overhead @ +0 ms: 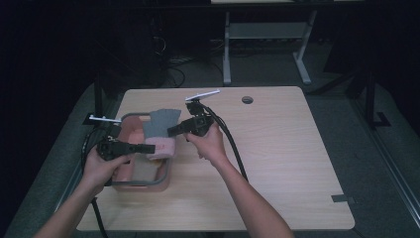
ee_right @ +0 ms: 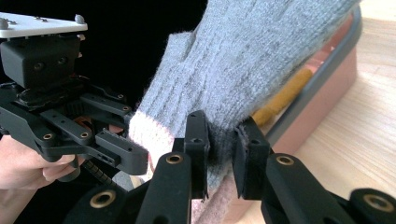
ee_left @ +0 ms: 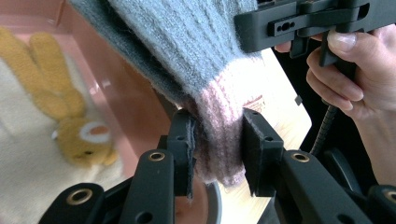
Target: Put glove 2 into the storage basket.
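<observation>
Glove (overhead: 159, 130), grey knit with a pink cuff, is held up between both tongs, over the near-right part of the pink bin (overhead: 130, 183) at the table's (overhead: 277, 163) left.

Left gripper (overhead: 148, 148): jaws closed on the pink cuff, pads pressing the knit from both sides in its own view (ee_left: 218, 148).

Right gripper (overhead: 173, 131): jaws clamped on the grey edge of the glove, fabric pinched between the pads (ee_right: 220, 148).

Status: glove is lifted, clear of the bin floor and stretched between 2 grip points. Judged mid-task: pick-up done, the placing or folding not yet.

Left in the bin: a cream cloth item with a yellow plush rabbit (ee_left: 81, 133) figure, untouched.
</observation>
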The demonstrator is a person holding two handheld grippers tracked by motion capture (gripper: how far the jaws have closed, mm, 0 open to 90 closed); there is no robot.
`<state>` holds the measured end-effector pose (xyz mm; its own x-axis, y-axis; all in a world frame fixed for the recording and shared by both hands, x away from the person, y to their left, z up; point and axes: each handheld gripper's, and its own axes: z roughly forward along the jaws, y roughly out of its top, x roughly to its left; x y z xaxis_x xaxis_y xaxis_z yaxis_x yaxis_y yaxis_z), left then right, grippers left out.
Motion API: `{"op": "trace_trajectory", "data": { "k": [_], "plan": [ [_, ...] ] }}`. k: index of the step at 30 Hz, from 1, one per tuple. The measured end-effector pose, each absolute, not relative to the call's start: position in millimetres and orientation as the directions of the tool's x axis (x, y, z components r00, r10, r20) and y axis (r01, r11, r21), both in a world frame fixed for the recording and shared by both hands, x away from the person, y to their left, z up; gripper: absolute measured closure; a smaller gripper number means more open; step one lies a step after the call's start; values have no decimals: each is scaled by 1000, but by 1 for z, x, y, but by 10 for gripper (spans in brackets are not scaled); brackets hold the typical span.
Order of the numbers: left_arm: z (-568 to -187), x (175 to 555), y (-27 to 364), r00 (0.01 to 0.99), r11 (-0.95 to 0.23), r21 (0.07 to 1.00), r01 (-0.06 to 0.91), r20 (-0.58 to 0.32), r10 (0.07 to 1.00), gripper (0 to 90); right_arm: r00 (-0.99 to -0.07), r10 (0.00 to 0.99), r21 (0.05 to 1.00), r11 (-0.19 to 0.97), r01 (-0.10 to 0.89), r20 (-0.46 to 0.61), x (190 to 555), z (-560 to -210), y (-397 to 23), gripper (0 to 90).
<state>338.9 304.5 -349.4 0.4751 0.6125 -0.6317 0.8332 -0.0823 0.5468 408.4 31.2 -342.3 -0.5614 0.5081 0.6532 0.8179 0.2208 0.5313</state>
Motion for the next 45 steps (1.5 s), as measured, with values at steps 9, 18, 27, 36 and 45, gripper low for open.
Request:
{"op": "trace_trajectory", "data": {
  "k": [9,18,27,36,45],
  "plan": [
    [-351,338,319,462,-79,538,839,-628,626,675,-566,492,524,237,818,661,412,-347,46,770],
    [-357,337,329,441,-68,523,850,-634,635,679,-559,489,508,248,825,670,413,-354,57,770],
    [-363,336,340,422,-65,510,858,-627,655,680,-554,482,489,266,831,679,417,-365,70,769],
    [-372,336,349,395,-55,488,871,-631,667,680,-550,488,468,292,834,677,421,-374,82,759],
    [-383,338,352,372,-55,462,885,-631,680,683,-550,507,448,319,835,664,424,-380,88,747]
  ]
}}
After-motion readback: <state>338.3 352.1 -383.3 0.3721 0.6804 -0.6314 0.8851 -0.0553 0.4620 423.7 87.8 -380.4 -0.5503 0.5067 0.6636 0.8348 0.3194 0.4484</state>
